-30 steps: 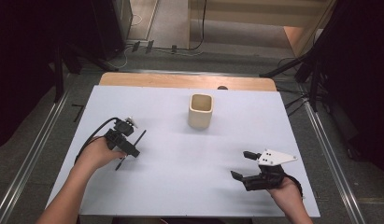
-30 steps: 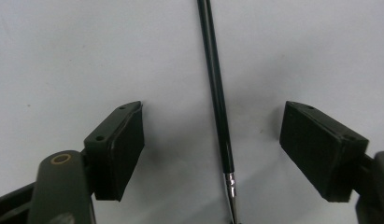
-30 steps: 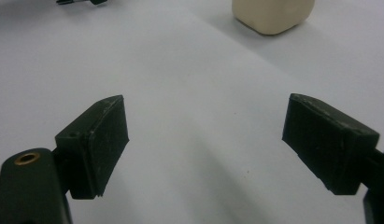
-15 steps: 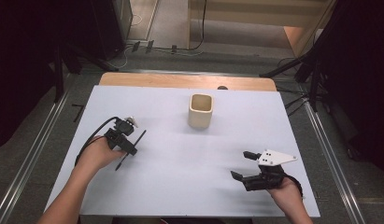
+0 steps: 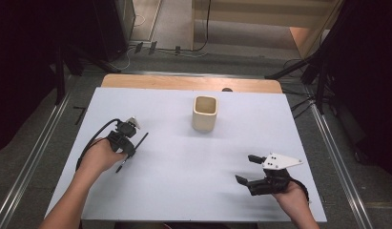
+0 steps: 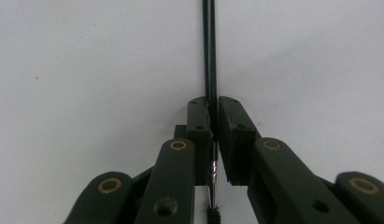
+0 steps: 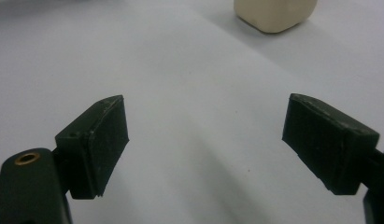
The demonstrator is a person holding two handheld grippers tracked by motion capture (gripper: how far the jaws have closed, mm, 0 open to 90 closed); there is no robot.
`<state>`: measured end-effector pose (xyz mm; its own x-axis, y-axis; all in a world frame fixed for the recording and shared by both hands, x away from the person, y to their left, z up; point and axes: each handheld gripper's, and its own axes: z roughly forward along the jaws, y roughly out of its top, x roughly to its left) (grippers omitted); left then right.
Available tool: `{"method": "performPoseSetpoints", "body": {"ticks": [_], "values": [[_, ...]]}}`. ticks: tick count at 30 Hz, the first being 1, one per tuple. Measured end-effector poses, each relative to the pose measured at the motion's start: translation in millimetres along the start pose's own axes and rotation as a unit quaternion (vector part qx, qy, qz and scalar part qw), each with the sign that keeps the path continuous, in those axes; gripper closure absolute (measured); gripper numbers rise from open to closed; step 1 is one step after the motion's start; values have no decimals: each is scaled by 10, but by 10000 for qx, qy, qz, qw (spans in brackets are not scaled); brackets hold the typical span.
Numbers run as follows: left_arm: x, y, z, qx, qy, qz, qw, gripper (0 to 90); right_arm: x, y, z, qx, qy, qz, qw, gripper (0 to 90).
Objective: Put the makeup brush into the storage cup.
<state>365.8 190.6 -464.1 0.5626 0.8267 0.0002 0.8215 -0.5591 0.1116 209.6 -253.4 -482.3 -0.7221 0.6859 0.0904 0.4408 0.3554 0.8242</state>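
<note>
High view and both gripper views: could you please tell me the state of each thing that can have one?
Left claw: just closed, now shut on the thin black brush.
Thin black brush: lying flat on the table, clamped near its bristle end.
Right claw: open, nothing between its jaws.
Cream cup: upright, open top; inside looks empty.
Table: white top bearing the cup, brush and both hands.
</note>
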Motion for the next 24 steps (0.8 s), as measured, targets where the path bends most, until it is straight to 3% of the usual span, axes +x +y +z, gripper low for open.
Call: {"method": "performPoseSetpoints", "body": {"ticks": [13,18,24], "values": [[72,-15,-10,-32,-241,-83,9997,851,-3,0,0,-4,19,-42,10000,153],[114,-27,-27,-148,-355,-130,9992,851,0,2,0,2,23,-40,10000,153],[153,-51,-164,-519,-535,-211,9970,851,-1,2,0,8,26,-40,10000,153]]}}
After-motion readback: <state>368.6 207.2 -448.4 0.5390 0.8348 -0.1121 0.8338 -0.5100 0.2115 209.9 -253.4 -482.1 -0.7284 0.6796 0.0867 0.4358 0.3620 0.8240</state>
